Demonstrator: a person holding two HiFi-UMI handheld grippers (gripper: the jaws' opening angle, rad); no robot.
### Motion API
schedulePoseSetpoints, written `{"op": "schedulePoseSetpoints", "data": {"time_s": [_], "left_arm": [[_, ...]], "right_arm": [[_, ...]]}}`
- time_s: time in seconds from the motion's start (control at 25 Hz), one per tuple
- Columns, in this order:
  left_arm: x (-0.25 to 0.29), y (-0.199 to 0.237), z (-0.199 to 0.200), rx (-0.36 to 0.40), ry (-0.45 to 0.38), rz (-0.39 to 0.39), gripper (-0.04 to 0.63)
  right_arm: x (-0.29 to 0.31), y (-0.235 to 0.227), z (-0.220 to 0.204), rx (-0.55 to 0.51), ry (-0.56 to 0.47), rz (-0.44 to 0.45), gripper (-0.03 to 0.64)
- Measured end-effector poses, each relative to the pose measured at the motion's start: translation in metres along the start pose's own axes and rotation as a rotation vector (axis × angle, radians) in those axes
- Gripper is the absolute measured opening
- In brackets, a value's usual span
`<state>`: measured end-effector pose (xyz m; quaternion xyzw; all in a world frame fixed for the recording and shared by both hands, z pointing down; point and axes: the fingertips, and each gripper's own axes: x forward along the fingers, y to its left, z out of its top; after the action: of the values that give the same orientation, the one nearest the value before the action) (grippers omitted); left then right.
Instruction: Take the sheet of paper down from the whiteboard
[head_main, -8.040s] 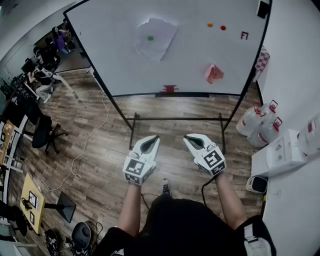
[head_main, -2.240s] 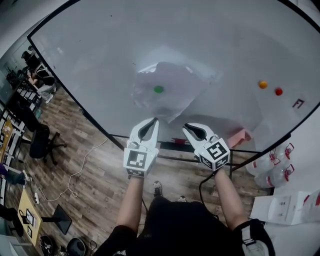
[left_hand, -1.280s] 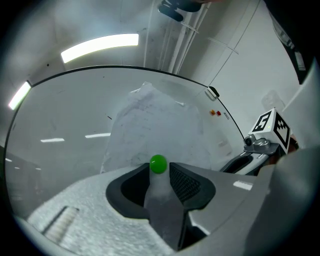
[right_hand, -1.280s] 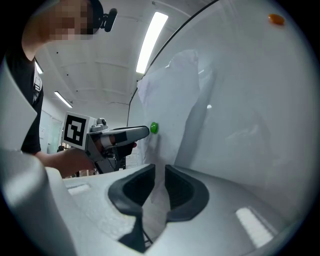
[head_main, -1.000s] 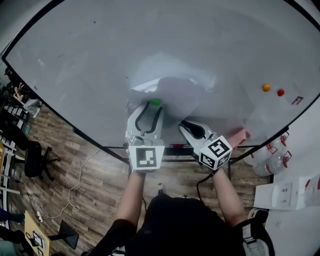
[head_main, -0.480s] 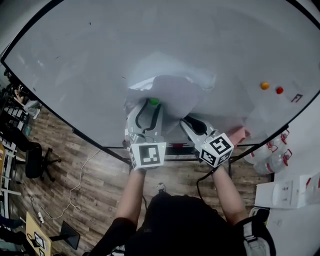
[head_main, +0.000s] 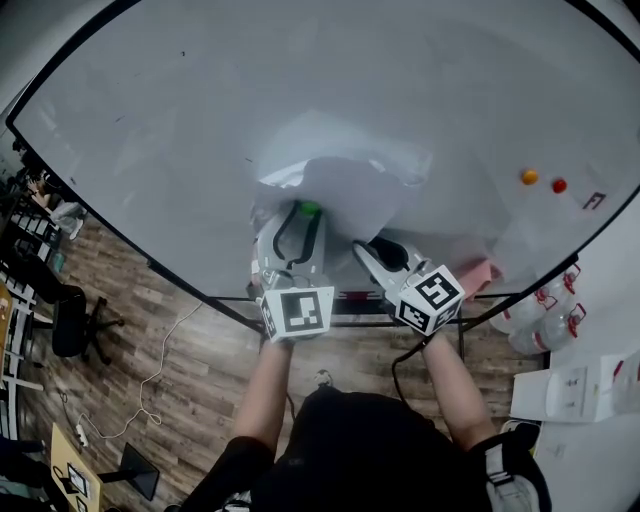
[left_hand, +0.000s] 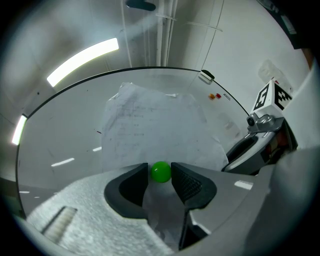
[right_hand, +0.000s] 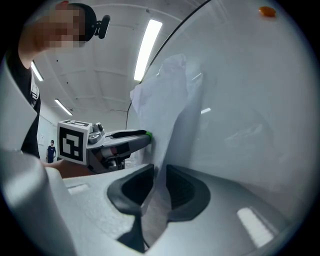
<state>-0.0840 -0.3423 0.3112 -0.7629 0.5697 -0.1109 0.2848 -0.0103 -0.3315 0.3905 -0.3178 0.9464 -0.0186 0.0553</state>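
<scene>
A crumpled white sheet of paper (head_main: 345, 180) hangs on the whiteboard (head_main: 150, 120), pinned by a green magnet (head_main: 309, 207). My left gripper (head_main: 306, 212) points at the board with the green magnet (left_hand: 161, 171) between its tips. Its jaws have just been closing, and the pads meet the magnet's sides. My right gripper (head_main: 363, 246) sits lower right of it, shut on the sheet's lower corner. In the right gripper view the sheet (right_hand: 170, 100) runs down between the right gripper's (right_hand: 159, 172) pads.
An orange magnet (head_main: 529, 177) and a red magnet (head_main: 559, 185) stick to the board at the right. A pink object (head_main: 478, 270) sits near the board's lower edge. Water jugs (head_main: 545, 315) stand on the floor at the right, office chairs at the far left.
Since the earliest frames I have come up close to the board and the left gripper rose to the magnet. Over the last second both hands hardly moved; the left jaws narrowed slightly.
</scene>
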Motion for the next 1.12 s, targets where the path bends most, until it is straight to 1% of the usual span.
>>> {"op": "schedulePoseSetpoints", "data": {"time_s": [0.32, 0.52, 0.8, 1.0, 1.12], "left_arm": [[0.0000, -0.0021, -0.0001, 0.009, 0.002, 0.003, 0.141], [0.0012, -0.0024, -0.0011, 0.002, -0.003, 0.006, 0.135], [0.0001, -0.0026, -0.0007, -0.005, -0.007, 0.001, 0.133], [0.0008, -0.0026, -0.0011, -0.007, -0.009, 0.001, 0.132], [0.0010, -0.0025, -0.0014, -0.009, -0.008, 0.000, 0.132]], "right_arm": [[0.0016, -0.0033, 0.0021, 0.004, -0.002, 0.002, 0.084], [0.0035, -0.0062, 0.0017, 0.007, -0.006, 0.001, 0.082], [0.0042, -0.0044, 0.0004, -0.004, -0.014, 0.026, 0.012], [0.0043, -0.0053, -0.0003, -0.007, -0.010, 0.023, 0.006], [0.0050, -0.0066, -0.0005, 0.019, -0.010, 0.024, 0.005]]}}
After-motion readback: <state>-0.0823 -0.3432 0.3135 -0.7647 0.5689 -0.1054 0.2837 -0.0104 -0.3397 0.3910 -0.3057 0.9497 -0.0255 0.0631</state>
